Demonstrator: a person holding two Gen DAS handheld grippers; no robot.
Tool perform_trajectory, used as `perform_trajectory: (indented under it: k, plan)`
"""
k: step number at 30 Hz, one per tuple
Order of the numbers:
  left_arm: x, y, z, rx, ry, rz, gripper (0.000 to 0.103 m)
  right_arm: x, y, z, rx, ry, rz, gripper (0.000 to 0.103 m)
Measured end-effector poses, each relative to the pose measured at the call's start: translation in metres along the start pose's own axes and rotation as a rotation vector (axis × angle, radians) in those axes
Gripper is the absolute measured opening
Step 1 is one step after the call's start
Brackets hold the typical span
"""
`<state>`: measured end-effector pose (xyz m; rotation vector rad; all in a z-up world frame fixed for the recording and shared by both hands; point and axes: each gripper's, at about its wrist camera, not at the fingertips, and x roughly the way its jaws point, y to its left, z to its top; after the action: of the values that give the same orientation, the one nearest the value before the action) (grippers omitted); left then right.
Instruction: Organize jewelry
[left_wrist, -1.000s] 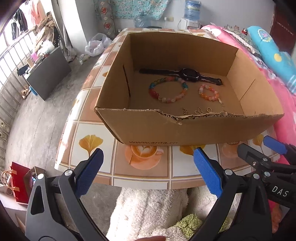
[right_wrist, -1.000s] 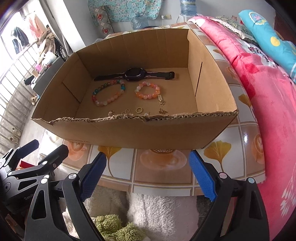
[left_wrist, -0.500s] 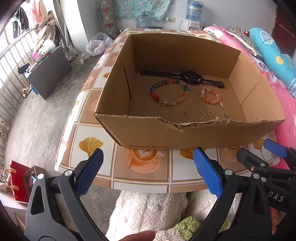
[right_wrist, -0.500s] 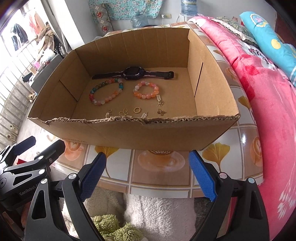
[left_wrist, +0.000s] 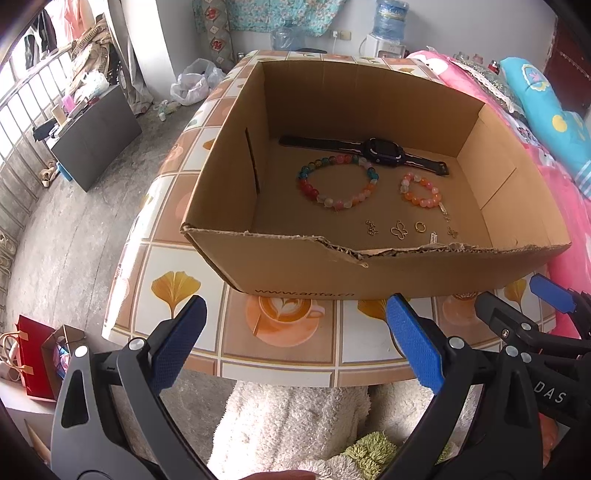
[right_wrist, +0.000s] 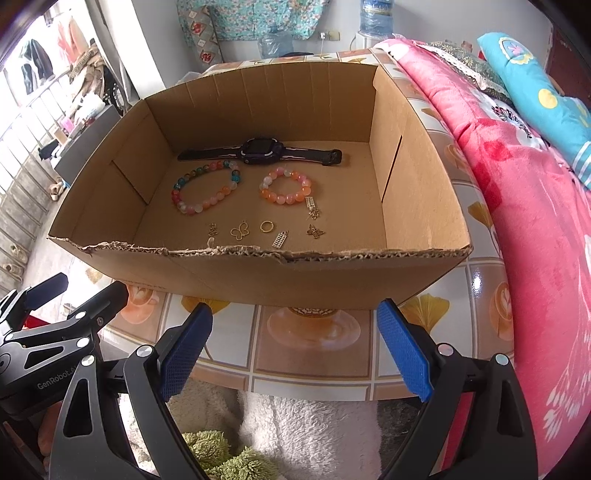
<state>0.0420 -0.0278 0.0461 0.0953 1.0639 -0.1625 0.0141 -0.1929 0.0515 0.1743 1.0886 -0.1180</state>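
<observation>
water jug (left_wrist: 389, 16) far wall | red bag (left_wrist: 35, 363) floor | pink blanket (right_wrist: 535, 221) right

You are working in a home bedroom. A bed with a pink blanket (right_wrist: 535, 206) fills the right of the frame, clothes (left_wrist: 48, 26) hang at upper left, and a water dispenser (left_wrist: 388, 29) stands top centre against the wall.

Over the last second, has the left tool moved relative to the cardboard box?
Yes. The left tool rose: more of the brown cardboard box floor shows over its near wall.
</observation>
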Motion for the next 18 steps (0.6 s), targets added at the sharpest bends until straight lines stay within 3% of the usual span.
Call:
perform_trajectory:
  k: [18]
  plan:
    - [0.0001, 0.0012, 0.0007, 0.000, -0.002, -0.003, 0.094, -0.0011, 0.0000, 0.0006, -0.003, -0.003, -0.004, 0.088]
